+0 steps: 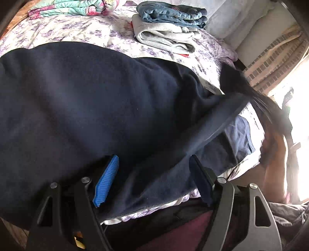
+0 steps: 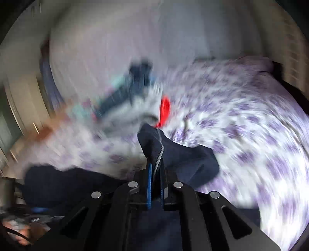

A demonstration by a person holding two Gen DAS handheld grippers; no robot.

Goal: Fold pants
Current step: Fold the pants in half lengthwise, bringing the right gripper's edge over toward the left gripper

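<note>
Navy pants lie spread on the bed. Left gripper fingers stand wide over the cloth; right gripper fingers pinch a pants edge with its drawstring. Risk: thin pinch may slip, dropping the fold crooked.

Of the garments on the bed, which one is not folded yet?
The navy pants, spread out nearest the grippers. The jeans and grey garment sit folded in a stack farther back.
</note>
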